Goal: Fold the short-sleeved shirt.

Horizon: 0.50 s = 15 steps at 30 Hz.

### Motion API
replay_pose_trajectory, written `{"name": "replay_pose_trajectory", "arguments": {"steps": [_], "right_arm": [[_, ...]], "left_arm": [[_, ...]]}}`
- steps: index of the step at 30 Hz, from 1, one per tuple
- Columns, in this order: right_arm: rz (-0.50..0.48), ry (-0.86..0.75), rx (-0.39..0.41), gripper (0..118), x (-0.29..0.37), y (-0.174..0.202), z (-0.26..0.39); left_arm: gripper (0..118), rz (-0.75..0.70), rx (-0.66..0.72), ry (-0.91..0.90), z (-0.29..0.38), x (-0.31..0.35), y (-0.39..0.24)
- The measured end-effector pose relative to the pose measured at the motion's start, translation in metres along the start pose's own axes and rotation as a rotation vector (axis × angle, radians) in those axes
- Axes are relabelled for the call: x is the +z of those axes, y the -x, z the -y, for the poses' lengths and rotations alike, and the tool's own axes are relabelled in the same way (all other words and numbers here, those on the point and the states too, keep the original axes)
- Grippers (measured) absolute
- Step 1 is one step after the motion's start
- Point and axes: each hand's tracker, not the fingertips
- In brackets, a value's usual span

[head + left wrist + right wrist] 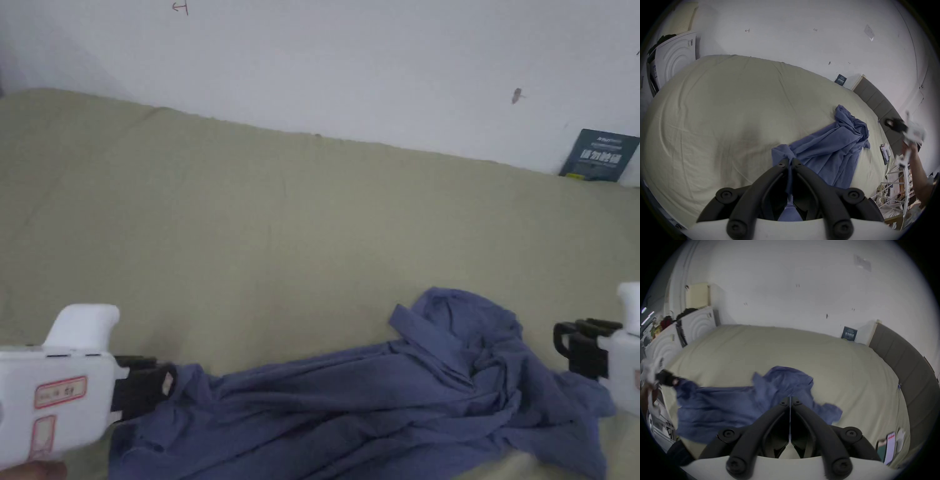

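Observation:
A blue short-sleeved shirt [375, 400] lies crumpled and stretched lengthwise on the beige bed [250, 250]. My left gripper [169, 381] is at the shirt's left end. In the left gripper view its jaws [791, 160] are pressed together with a bunch of blue fabric [826, 146] pinched between them. My right gripper [558, 344] hovers just off the shirt's right end. In the right gripper view its jaws [791, 398] are shut with no cloth between them, and the shirt [737, 402] lies beyond the tips. The left gripper [674, 381] also shows there, holding the far end.
A dark blue card [599, 156] leans on the white wall behind the bed. A grey padded headboard [880, 104] runs along the right side. White moulded panels [675, 55] stand at the bed's left end. A phone [890, 446] lies near the bed's right corner.

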Motion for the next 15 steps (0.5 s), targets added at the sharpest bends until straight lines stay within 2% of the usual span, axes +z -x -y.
{"name": "replay_pose_trajectory", "arguments": {"steps": [3, 5, 6, 8, 9, 11, 15], "right_arm": [[0.02, 0.145, -0.04, 2, -0.083, -0.022, -0.036], [-0.042, 0.176, -0.074, 3, -0.125, -0.033, -0.051], [-0.074, 0.206, -0.097, 11, -0.148, -0.039, -0.058], [-0.079, 0.261, -0.124, 95, -0.18, -0.04, -0.063], [-0.076, 0.279, -0.104, 118, -0.193, -0.038, -0.064], [-0.083, 0.222, 0.004, 117, -0.207, -0.029, -0.065], [-0.144, 0.339, 0.175, 117, -0.234, -0.009, -0.054]], "left_arm": [[1, -0.051, -0.027, -0.031, 0.002, -0.001, -0.002], [1, -0.062, -0.026, -0.051, 0.005, 0.001, -0.004], [1, -0.055, -0.024, -0.045, 0.003, 0.0, 0.0], [1, -0.046, -0.013, -0.046, 0.004, -0.001, 0.001], [1, -0.042, -0.008, -0.042, 0.003, -0.003, 0.003], [1, -0.042, 0.0, -0.036, 0.002, -0.006, 0.007], [1, -0.035, 0.008, -0.029, -0.001, -0.009, 0.011]]}}
